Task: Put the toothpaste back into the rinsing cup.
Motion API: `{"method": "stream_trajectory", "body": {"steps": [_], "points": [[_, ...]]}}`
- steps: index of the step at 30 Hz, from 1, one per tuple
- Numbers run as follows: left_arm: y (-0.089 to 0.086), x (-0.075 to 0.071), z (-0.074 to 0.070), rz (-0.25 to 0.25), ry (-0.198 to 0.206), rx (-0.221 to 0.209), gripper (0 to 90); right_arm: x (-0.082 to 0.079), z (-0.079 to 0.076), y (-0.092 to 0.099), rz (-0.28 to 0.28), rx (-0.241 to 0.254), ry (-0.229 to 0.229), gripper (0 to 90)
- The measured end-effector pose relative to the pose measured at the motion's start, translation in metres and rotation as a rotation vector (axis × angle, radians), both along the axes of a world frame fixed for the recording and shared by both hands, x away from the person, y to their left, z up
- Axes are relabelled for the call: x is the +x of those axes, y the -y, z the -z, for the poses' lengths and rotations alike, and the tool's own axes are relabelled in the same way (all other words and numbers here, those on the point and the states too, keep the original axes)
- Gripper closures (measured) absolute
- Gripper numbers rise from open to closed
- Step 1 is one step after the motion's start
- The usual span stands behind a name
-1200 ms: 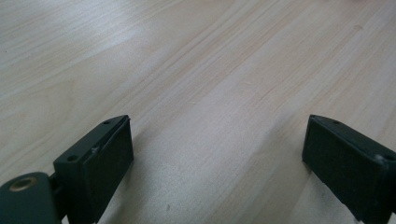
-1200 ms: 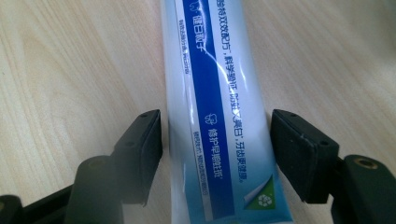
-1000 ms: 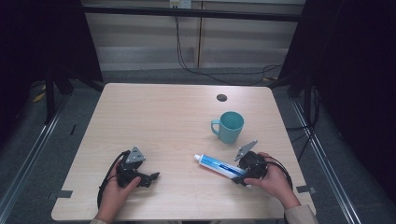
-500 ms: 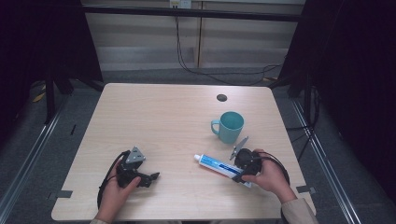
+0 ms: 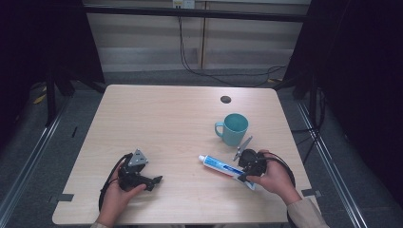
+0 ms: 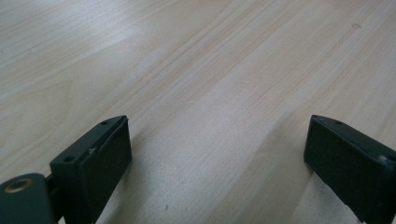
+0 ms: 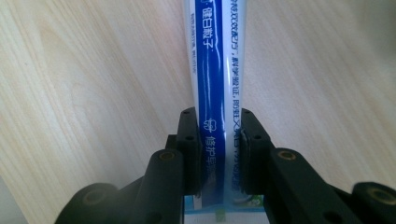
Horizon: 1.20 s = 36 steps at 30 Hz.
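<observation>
Tabletop (image 5: 161,118): pale wood, seen from above, with a small dark round hole (image 5: 225,99) near its far edge, right of the middle.
Mug (image 5: 233,128): teal, upright, in the right half of the tabletop, handle turned to the left edge; its inside looks the same teal, and whether anything lies in it I cannot tell.
Tube (image 5: 222,166): white and blue toothpaste tube, lying flat near the front right corner, cap end toward the left edge, just in front of the mug but apart from it.
Right gripper (image 7: 220,140): jaws narrow, pressed on both sides of the tube's flat tail end; the printed blue band runs up between them in the right gripper view.
Left gripper (image 5: 153,181): near the front left corner, low over the wood, jaws wide apart with bare tabletop between them.
Hands: the left hand (image 5: 114,192) wraps its gripper from the front edge; the right hand (image 5: 274,176) does likewise.
</observation>
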<state>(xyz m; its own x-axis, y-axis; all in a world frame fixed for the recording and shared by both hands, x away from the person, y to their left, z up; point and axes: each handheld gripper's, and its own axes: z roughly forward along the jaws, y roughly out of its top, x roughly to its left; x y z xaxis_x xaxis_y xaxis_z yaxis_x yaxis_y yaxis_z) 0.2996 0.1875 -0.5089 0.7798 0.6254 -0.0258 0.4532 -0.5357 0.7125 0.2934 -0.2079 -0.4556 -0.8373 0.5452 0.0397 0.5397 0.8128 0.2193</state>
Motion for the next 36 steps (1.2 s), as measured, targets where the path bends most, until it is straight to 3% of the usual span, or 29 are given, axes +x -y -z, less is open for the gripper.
{"method": "stream_trajectory", "body": {"steps": [3,5,7,9,13,16,21,27,33,36], "points": [[0.0,-0.001,0.0,-0.001,0.003,0.004,7.0,0.0,-0.002,0.002,-0.003,-0.022,0.027,74.5],[0.001,0.0,-0.003,0.001,-0.002,0.021,8.1,0.0,-0.003,0.006,0.007,-0.009,0.009,74.6],[0.003,-0.001,-0.005,0.015,-0.02,0.009,15.9,-0.002,-0.005,0.007,0.001,-0.01,0.017,74.6],[0.008,-0.002,-0.011,0.024,-0.01,0.013,16.1,-0.003,-0.009,0.008,-0.005,0.001,0.027,74.7],[0.025,-0.003,-0.032,0.088,0.021,0.049,16.8,-0.004,-0.014,0.006,-0.023,-0.004,0.036,74.7],[0.04,-0.002,-0.044,0.138,0.013,0.069,16.9,-0.005,-0.02,0.003,-0.032,0.005,0.036,74.7],[0.069,0.003,-0.058,0.226,0.021,0.147,16.8,-0.005,-0.026,-0.004,-0.055,0.026,0.041,74.8],[0.1,0.005,-0.069,0.318,0.038,0.207,16.8,-0.004,-0.032,-0.015,-0.083,0.027,0.04,74.7],[0.126,0.01,-0.071,0.38,0.04,0.251,18.8,-0.005,-0.036,-0.02,-0.103,0.044,0.038,74.8],[0.138,0.011,-0.073,0.413,0.059,0.277,21.2,-0.004,-0.038,-0.022,-0.113,0.048,0.031,74.8]]}}
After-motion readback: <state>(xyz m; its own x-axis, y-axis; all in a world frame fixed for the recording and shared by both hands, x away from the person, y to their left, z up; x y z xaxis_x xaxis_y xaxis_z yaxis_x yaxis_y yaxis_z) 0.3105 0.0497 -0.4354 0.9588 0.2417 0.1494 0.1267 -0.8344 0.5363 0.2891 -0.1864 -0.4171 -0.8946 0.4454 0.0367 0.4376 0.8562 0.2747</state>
